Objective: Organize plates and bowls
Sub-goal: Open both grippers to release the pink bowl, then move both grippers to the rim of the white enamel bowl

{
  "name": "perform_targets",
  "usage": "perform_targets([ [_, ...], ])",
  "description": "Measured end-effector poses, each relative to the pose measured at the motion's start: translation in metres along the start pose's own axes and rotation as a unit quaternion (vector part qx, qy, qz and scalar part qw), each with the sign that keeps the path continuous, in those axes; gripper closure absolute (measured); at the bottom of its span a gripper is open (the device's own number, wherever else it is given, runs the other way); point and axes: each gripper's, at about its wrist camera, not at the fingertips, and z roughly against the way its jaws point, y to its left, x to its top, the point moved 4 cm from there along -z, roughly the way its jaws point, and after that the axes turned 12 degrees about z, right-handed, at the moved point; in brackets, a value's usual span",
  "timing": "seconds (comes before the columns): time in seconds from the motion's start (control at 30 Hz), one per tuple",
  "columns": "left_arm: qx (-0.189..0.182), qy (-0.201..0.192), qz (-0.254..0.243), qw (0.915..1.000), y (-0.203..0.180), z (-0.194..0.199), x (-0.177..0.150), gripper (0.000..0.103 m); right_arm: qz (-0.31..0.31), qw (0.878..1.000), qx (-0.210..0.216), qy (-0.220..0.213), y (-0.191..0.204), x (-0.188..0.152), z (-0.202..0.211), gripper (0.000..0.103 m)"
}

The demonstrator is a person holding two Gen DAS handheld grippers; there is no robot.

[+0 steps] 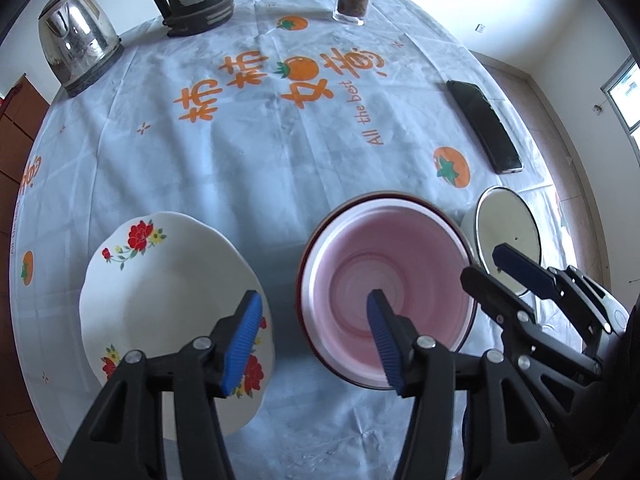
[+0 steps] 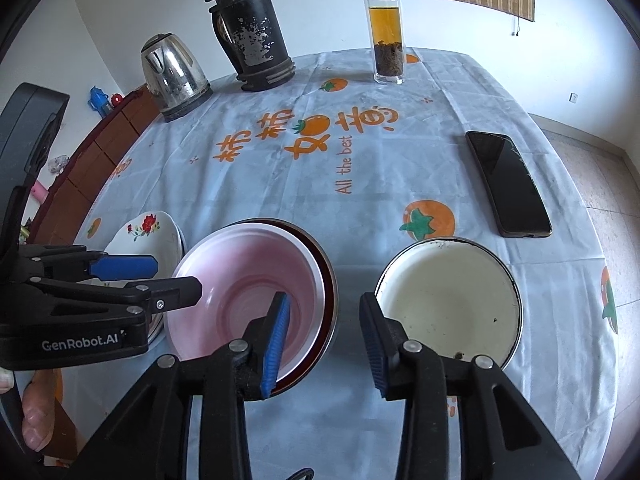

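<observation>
The left tongs (image 1: 316, 336) stood open and empty, one blue pad over the white floral ceramic plate (image 1: 160, 280), the other over the pink plastic bowl (image 1: 392, 280). The right tongs (image 2: 326, 340), also open and empty, hovered between that bowl and the white enamel bowl (image 2: 448, 300) on the tabletop (image 2: 260, 200).

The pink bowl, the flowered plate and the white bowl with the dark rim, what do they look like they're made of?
Pink bowl: probably plastic, with a matte, slightly see-through wall. Flowered plate: likely glazed ceramic or porcelain, glossy white with printed red flowers. White bowl: looks like enamelled metal, going by its thin dark rim and small dark chips.
</observation>
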Motion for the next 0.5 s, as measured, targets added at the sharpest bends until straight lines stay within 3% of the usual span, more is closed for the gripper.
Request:
perform_targets([
  [0.5,-0.015,-0.011,-0.047,0.9987,-0.044,0.009,0.007,0.048,-0.035,0.999,-0.023,-0.023,-0.026,-0.013,0.033,0.064],
])
